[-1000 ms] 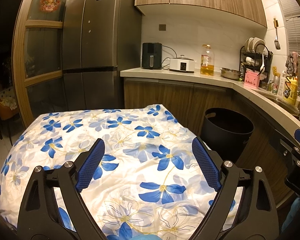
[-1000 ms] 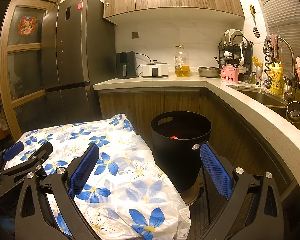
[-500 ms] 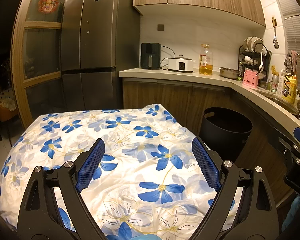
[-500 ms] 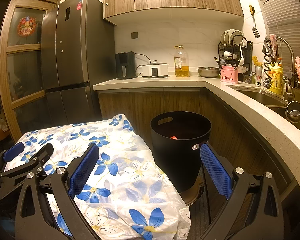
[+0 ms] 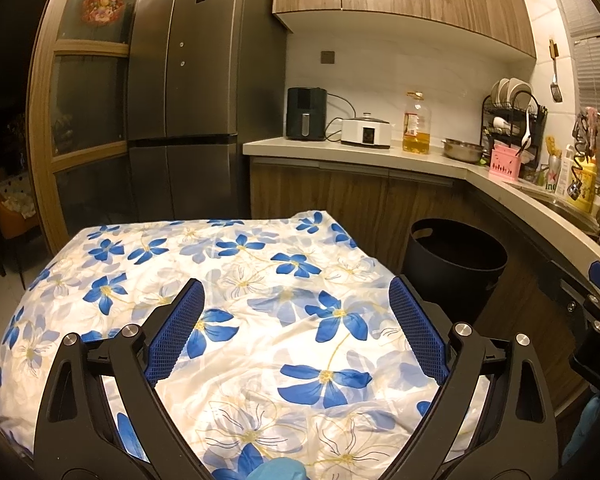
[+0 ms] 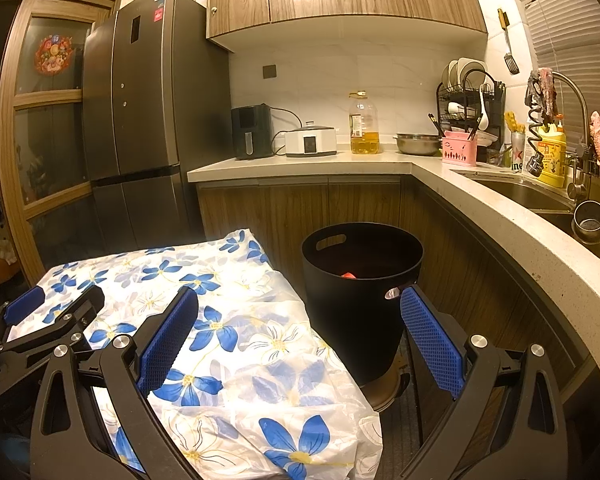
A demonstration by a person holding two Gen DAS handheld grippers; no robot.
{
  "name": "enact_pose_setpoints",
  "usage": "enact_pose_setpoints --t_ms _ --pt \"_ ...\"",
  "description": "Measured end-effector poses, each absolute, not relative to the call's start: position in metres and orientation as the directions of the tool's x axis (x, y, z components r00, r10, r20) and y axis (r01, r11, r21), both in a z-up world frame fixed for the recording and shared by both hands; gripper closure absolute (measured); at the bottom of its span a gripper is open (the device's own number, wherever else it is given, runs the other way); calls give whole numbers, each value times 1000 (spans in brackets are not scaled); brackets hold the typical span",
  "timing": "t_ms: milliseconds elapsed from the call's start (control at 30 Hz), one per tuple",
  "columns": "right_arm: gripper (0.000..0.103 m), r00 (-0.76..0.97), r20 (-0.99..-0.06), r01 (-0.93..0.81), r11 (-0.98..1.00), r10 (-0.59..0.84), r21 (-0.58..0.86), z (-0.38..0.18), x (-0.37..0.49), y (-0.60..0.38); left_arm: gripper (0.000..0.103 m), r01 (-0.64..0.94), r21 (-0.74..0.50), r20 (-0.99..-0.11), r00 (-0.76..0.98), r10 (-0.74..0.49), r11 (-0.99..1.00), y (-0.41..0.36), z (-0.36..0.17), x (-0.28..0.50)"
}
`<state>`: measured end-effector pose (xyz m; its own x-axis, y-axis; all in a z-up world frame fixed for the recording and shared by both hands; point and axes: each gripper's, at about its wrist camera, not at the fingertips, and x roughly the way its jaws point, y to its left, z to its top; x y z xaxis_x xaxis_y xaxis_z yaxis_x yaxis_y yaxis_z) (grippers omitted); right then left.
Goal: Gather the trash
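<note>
A black round bin (image 6: 362,280) with handle slots stands on the floor to the right of the table; something red (image 6: 349,275) lies inside it. The same bin (image 5: 456,260) shows at the right of the left wrist view. My left gripper (image 5: 296,300) hangs open over the table with the blue-flower cloth (image 5: 236,280), nothing between its fingers. My right gripper (image 6: 298,312) is open too, its left finger over the cloth's corner, its right finger in front of the bin. No loose trash shows on the cloth. The left gripper (image 6: 52,312) also appears at the lower left of the right wrist view.
A dark fridge (image 5: 196,92) stands behind the table. An L-shaped counter (image 6: 480,196) carries an air fryer, a cooker, an oil bottle (image 6: 364,124), a dish rack and a sink (image 6: 532,196). Wood cabinets close the space to the right of the bin.
The left wrist view has shifted slightly, as if that gripper drew back or tilted up a little. The right gripper has stayed put. Both stay open.
</note>
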<state>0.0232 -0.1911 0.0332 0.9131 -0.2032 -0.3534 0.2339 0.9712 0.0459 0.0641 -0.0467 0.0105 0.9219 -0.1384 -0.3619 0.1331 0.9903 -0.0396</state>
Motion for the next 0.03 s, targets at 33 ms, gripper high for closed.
enact_pose_setpoints --t_ms 33 --pt "6 913 -353 234 971 -204 47 33 23 -191 11 133 -41 -362 922 -139 990 -47 11 64"
